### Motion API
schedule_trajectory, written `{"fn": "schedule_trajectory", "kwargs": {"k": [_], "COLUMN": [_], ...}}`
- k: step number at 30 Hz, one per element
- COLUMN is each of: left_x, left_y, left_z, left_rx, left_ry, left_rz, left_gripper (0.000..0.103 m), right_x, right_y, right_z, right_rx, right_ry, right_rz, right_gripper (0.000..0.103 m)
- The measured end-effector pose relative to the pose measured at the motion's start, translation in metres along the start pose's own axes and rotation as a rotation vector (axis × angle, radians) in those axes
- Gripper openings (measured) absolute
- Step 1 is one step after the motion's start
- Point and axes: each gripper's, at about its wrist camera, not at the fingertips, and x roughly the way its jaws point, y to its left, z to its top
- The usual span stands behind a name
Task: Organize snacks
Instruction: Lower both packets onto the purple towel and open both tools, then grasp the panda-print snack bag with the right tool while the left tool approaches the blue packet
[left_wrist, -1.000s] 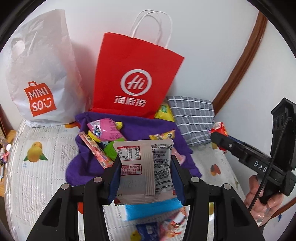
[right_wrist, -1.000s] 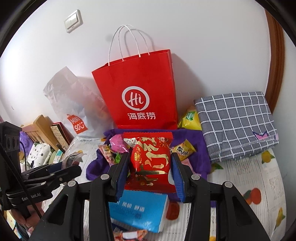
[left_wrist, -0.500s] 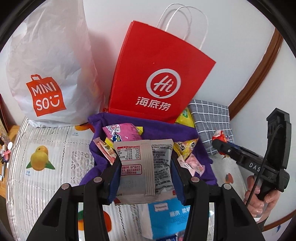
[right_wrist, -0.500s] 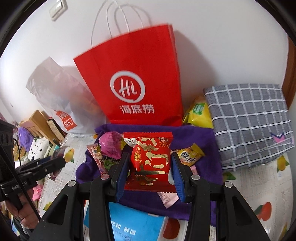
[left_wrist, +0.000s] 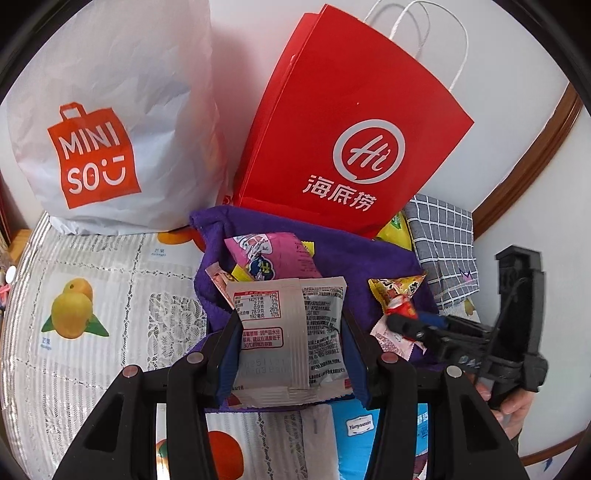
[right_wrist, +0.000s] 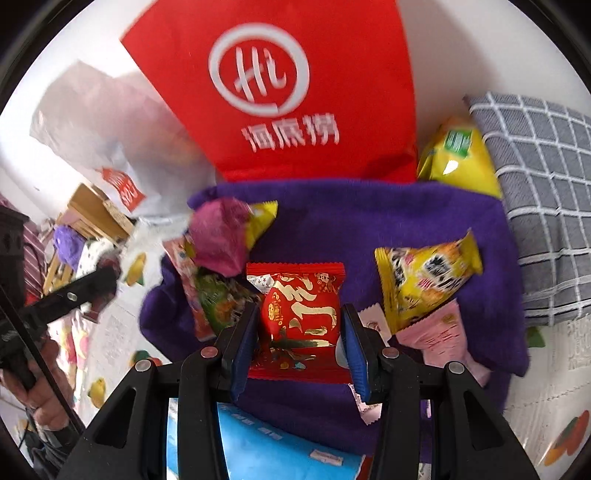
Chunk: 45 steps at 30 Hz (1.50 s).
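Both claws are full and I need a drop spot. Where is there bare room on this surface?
Bare fruit-print tablecloth lies left of the purple fleece cloth, below the white Miniso plastic bag. A smaller bare strip lies right of the cloth, below the grey checked cushion. The cloth is crowded: pink packet, yellow packet, others.

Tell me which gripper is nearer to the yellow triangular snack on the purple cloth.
Right. The right gripper holds its red packet just beside the yellow triangular snack; the left gripper, holding the silver packet, is farther left.
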Motion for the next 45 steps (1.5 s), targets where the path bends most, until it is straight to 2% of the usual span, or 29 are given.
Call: {"fn": "schedule_trajectory", "kwargs": {"k": [7, 14, 24, 28, 30, 32, 36, 45], "left_x": [0.014, 0.034, 0.058, 0.066, 0.068, 0.066, 0.061, 0.019], "left_y": [-0.001, 0.0, 0.0, 0.003, 0.004, 0.004, 0.004, 0.005], "left_z": [-0.004, -0.005, -0.012, -0.012, -0.012, -0.012, -0.011, -0.018], "left_rx": [-0.002, -0.025, -0.028, -0.045, -0.046, -0.042, -0.039, -0.022], "left_ry": [0.029, 0.06, 0.089, 0.101, 0.105, 0.104, 0.101, 0.051], "left_rz": [-0.019, -0.022, -0.005, -0.004, -0.003, -0.003, 0.024, 0.036], "left_gripper": [0.047, 0.047, 0.047, 0.048, 0.049, 0.051, 0.065, 0.066], "right_x": [0.022, 0.02, -0.033, -0.053, -0.059, -0.063, -0.067, -0.092], "right_y": [-0.006, 0.0, 0.001, -0.005, -0.006, -0.006, -0.005, 0.018], "right_z": [-0.004, -0.006, 0.006, 0.011, 0.01, 0.01, 0.009, 0.0], "right_rx": [0.011, -0.034, -0.049, -0.013, -0.007, -0.008, -0.009, -0.072], "right_ry": [0.076, 0.083, -0.062, -0.102, -0.118, -0.129, -0.14, -0.216], "right_rz": [-0.024, -0.059, -0.1, -0.04, -0.04, -0.048, -0.045, -0.097], "right_gripper": [0.045, 0.048, 0.053, 0.053, 0.053, 0.053, 0.053, 0.053]}}
